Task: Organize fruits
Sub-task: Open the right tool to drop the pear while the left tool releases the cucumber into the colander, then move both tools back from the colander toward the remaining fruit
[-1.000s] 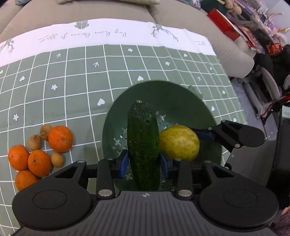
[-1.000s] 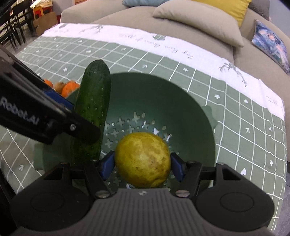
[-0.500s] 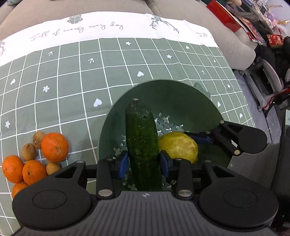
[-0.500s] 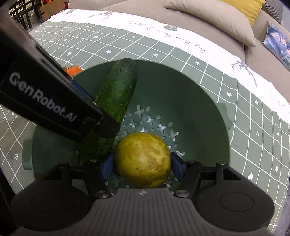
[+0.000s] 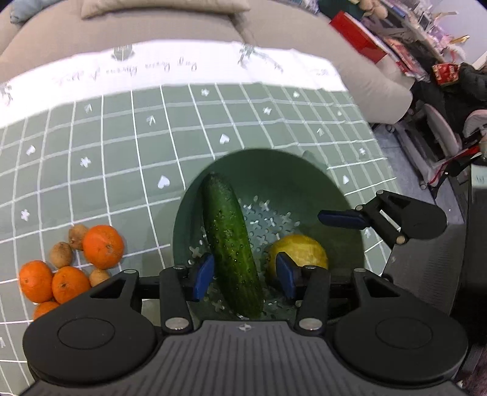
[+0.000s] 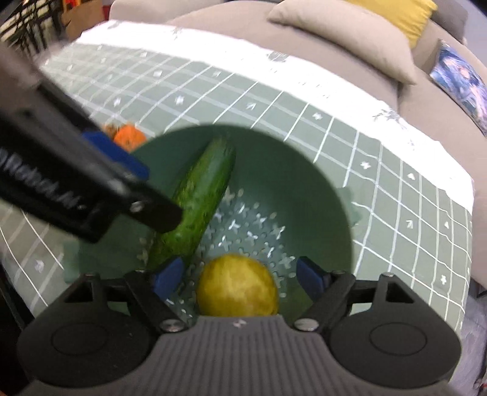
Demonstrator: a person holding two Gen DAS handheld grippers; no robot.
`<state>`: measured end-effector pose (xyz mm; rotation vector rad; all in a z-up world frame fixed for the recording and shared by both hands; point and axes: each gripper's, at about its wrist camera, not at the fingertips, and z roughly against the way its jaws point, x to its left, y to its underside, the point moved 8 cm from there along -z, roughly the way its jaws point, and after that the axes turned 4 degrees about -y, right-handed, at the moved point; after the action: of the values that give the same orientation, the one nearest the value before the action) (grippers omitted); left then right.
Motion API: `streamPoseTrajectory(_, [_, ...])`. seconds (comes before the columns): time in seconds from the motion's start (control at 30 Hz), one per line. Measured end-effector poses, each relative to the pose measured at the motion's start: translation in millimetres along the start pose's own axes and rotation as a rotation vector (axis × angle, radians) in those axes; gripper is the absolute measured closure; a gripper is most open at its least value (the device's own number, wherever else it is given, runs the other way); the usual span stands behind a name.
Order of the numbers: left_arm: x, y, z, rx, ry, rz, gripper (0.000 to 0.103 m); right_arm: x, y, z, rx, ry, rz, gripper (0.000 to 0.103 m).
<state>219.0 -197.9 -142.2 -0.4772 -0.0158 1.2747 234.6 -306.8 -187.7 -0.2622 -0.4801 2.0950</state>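
My left claw (image 5: 243, 275) hangs released over the dark green bumpy cucumber (image 5: 232, 246), whose long axis runs straight ahead in the green perforated plastic colander (image 5: 334, 195). My right claw (image 6: 240, 278) is released too, the round yellow lemon (image 6: 237, 284) between its jaws. The small orange tangerines (image 5: 70, 268) on the counter lie nearer my left.

I see a beige fabric sofa (image 6: 304, 58) behind the table, carrying a yellow cushion (image 6: 398, 15) and a beige pillow (image 6: 344, 33).

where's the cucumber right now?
In both wrist views the cucumber lies inside the green colander, leaning on its left wall, with the yellow fruit just to its right. It sits between the open fingers of the left gripper.
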Motion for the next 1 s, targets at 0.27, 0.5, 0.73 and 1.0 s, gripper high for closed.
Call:
streamPoseTrajectory(0.27, [10.8,8.7,63.0,-0.174,-0.076,-0.047,0.046,19.0,-7.9,42.8,-0.113,0.001,-0.118,0.025])
streamPoseTrajectory(0.5, [40.7,29.5,112.4,-0.305,-0.211,-0.091,0.046,58.0,-23.5,66.5,-0.256,0.04,-0.241,0.025])
streamPoseTrajectory(0.73, [73.4,56.6,140.5,-0.376,-0.278,-0.063,0.046,108.6,-35.4,76.5,-0.337,0.011,-0.345,0.025])
streamPoseTrajectory(1.0, [112.8,87.2,146.8,-0.404,-0.275,0.008,0.046,152.6,-39.4,72.0,-0.402,0.056,-0.36,0.025])
